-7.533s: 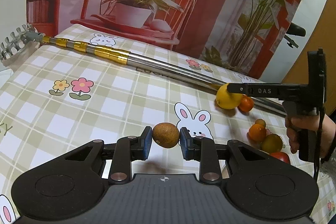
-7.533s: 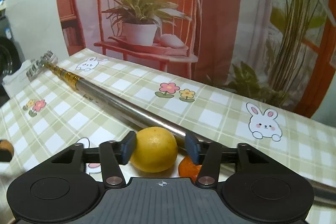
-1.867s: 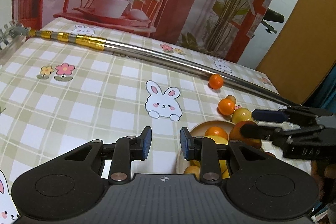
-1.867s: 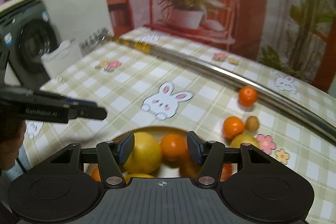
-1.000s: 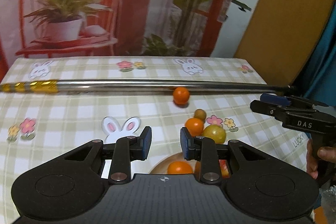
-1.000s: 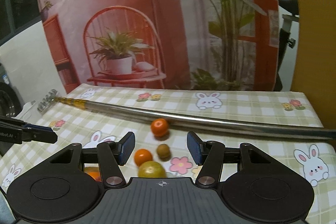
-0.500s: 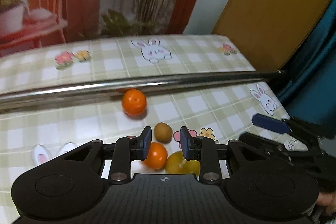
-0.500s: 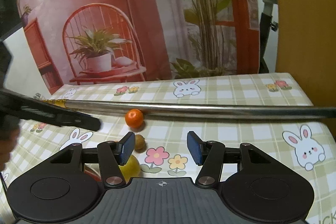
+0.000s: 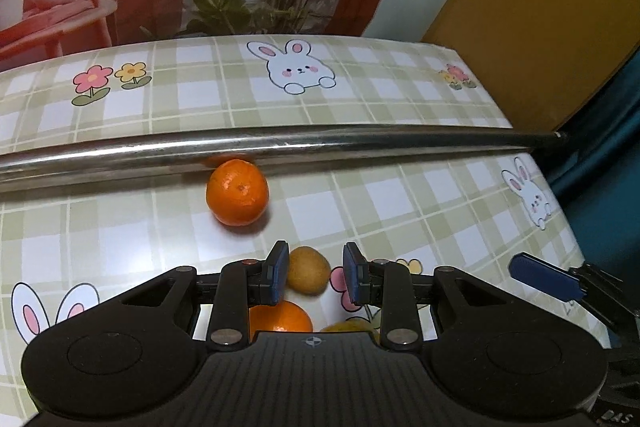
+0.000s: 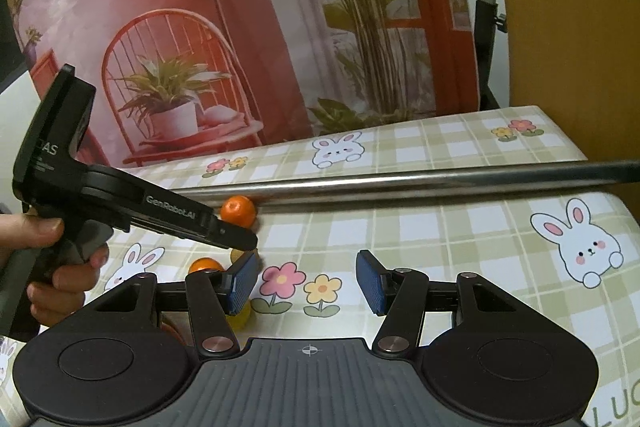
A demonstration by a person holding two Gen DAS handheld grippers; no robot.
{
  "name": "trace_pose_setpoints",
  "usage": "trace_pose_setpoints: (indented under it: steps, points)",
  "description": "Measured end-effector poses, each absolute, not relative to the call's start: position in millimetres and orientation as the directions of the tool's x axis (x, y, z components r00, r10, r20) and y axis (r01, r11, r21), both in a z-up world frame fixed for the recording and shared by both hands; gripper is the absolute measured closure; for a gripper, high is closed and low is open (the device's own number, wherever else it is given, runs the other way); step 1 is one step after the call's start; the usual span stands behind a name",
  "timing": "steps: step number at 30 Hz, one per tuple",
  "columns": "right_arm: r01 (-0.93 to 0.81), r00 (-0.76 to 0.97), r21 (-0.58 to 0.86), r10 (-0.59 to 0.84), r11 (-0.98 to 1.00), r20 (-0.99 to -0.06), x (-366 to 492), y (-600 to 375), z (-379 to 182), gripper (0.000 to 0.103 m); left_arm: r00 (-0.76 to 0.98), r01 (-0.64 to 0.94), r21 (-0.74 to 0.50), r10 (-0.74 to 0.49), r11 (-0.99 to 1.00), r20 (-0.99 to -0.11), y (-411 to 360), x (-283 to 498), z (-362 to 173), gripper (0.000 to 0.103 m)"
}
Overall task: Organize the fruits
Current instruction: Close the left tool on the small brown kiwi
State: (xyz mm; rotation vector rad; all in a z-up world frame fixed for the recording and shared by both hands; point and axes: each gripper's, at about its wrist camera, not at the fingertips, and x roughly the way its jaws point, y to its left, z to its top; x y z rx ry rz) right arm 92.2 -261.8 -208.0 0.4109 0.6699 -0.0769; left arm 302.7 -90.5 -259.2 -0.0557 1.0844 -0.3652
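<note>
Black, my left hand-held gripper tilts down over the table, jaws narrowly apart around a small brown fruit, not gripping. My right hand-held gripper hovers wide. A glossy orange touches the steel pole.

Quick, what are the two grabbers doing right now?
Left gripper: open, fingers either side of the small brown fruit, not squeezing it.
Right gripper: open, holding nothing.

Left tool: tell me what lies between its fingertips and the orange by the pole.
Left wrist view: the small brown fruit sits at the left tool, then bare tablecloth up to the orange.
</note>
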Motion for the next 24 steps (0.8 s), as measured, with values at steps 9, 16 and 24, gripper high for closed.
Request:
trace_pose_setpoints:
  steps: [9, 16, 24]
  points:
    - [0.207, 0.782, 0.366, 0.071, 0.907, -0.619, 88.6, -263.4, -211.6, 0.051, 0.412, 0.277, -0.175, -0.281, 0.945, -0.866, -93.5, 303.0, -268.1, 0.076]
    - [0.207, 0.774, 0.387, 0.092, 0.899, -0.627, 88.2, -264.1, -217.7, 0.051, 0.449, 0.284, -0.189, -0.305, 0.940, -0.840, -82.2, 293.3, -253.8, 0.076]
    - [0.145, 0.756, 0.385, 0.149, 0.911, -0.637, 100.8, -242.9, -221.5, 0.051, 0.533, 0.271, -0.170, -0.295, 0.947, -0.793, -56.4, 269.3, -221.4, 0.076]
